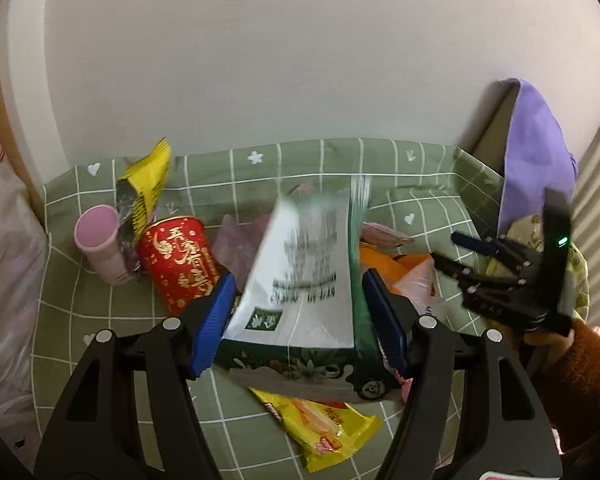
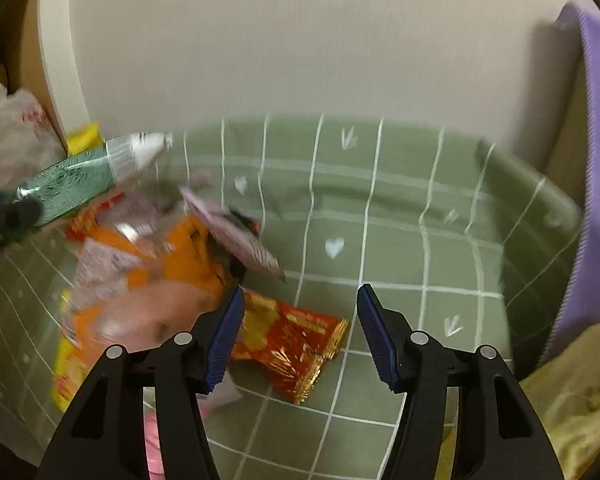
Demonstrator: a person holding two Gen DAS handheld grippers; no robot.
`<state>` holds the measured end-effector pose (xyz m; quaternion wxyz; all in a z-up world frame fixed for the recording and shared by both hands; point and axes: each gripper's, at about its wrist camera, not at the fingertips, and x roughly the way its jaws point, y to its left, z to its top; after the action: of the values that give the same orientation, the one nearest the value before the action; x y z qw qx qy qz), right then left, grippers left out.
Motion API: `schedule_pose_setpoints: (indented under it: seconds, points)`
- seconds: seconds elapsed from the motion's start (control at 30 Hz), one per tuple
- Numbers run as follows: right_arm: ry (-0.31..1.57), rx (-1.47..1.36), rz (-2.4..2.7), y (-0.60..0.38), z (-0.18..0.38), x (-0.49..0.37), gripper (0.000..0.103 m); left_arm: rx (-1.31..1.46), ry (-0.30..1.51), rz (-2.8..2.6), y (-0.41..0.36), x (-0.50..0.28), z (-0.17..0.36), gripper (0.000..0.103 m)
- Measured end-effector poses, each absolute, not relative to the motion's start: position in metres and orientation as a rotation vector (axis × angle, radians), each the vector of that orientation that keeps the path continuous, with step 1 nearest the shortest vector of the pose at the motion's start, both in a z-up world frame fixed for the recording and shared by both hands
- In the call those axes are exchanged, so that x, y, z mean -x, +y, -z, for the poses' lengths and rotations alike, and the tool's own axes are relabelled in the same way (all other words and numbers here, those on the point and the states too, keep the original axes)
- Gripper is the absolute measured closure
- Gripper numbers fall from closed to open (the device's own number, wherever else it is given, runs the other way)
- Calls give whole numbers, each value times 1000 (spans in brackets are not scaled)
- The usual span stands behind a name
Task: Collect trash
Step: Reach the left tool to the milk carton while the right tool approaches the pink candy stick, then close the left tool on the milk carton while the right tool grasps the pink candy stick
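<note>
Gripping green-and-white packet [image 1: 300,280], left gripper [image 1: 298,320] pinches it for removal; right gripper [image 2: 300,336] spread, empty, red wrapper [image 2: 292,340] at 6 o'clock.

The tablecloth [image 1: 316,168] is sage green with a white grid, white hearts and small flowers. The carton [image 1: 304,280] is white with dark print and a green floral base. The paper cup [image 1: 178,264] is red with gold script; the tumbler [image 1: 98,240] is pale pink. One wrapper [image 1: 324,428] is yellow, another wrapper [image 2: 292,344] red and gold. The cloth [image 1: 536,152] is lilac.
</note>
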<state>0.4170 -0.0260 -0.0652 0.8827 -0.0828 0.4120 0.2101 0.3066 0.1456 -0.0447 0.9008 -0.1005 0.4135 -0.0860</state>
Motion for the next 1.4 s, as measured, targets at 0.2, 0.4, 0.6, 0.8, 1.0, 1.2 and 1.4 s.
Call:
schedule_pose_setpoints:
  seconds: [0.2, 0.4, 0.6, 0.8, 1.0, 1.2, 1.4]
  points:
    - [946, 143, -438, -31, 96, -437, 48, 188, 875, 199, 143, -305, 49, 41]
    - [1005, 65, -455, -40, 100, -405, 58, 187, 890, 212, 140, -303, 58, 41]
    - [1008, 64, -457, -49, 89, -371, 59, 113, 873, 183, 138, -300, 56, 41]
    - [992, 50, -401, -68, 76, -368, 59, 140, 902, 186, 147, -316, 60, 28]
    - [942, 50, -356, -69, 58, -360, 59, 87, 1016, 176, 142, -351, 86, 26]
    - [908, 46, -304, -86, 48, -351, 59, 167, 1073, 150, 149, -377, 96, 38]
    - [887, 72, -332, -79, 45, -362, 59, 200, 951, 158, 157, -354, 60, 41]
